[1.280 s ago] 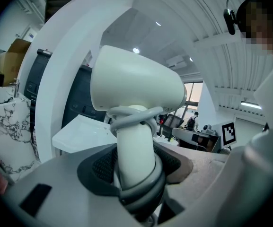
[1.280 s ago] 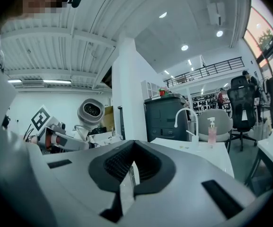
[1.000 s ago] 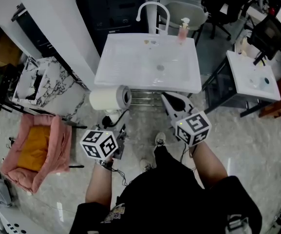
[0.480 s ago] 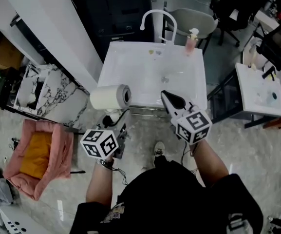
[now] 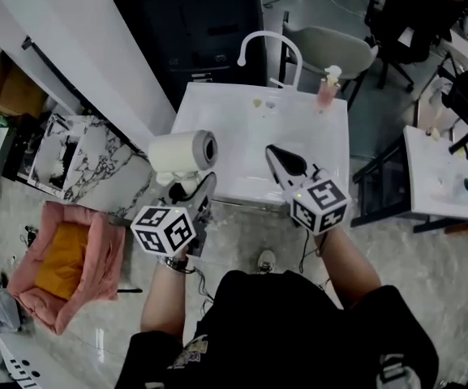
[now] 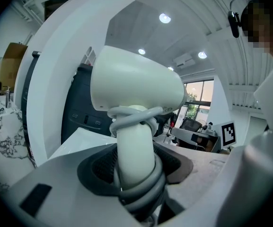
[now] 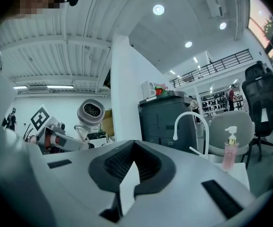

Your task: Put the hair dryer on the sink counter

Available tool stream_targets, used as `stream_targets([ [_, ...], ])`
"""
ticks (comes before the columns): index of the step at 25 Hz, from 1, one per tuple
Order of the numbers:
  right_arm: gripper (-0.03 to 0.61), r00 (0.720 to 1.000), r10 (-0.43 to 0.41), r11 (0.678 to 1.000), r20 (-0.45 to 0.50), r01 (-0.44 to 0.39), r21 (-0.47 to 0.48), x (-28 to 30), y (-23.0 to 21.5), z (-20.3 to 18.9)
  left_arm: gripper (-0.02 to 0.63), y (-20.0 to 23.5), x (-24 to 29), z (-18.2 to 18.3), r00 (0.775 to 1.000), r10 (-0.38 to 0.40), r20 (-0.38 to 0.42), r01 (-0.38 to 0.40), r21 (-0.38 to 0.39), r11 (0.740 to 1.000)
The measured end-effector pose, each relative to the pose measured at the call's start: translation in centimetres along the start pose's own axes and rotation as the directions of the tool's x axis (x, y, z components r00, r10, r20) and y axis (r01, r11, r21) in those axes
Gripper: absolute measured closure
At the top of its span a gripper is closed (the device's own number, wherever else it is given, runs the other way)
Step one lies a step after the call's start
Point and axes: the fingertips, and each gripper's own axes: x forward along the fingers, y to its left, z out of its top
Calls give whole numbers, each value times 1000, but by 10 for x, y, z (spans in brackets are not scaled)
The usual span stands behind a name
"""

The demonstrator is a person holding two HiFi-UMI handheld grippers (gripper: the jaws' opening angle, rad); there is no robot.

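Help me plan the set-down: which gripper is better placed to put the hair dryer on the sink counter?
Left. The left gripper clamps the hair dryer by its handle at the sink counter's left edge; the right gripper is shut and empty.

Head view steeply downward; gripper views close, upward-tilted; hair dryer in all.

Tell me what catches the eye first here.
A white hair dryer, cord wound round its handle, is gripped by the left gripper at the sink counter's front left corner. The right gripper, jaws together and empty, hangs over the counter's front edge. A pink soap bottle stands at the back right beside the curved white tap.
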Motion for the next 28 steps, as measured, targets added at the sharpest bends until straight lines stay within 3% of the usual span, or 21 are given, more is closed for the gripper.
stream_targets([
  [12,581,1000,-12,1000,-8,12,-7,45,-29,10,410,43,58,33,1000,10,-21,-10,10,1000],
  [28,581,986,-155,985,-64,159,64,164,-89,-5,410,156,173,42,979,-73,-189,69,-25,997],
])
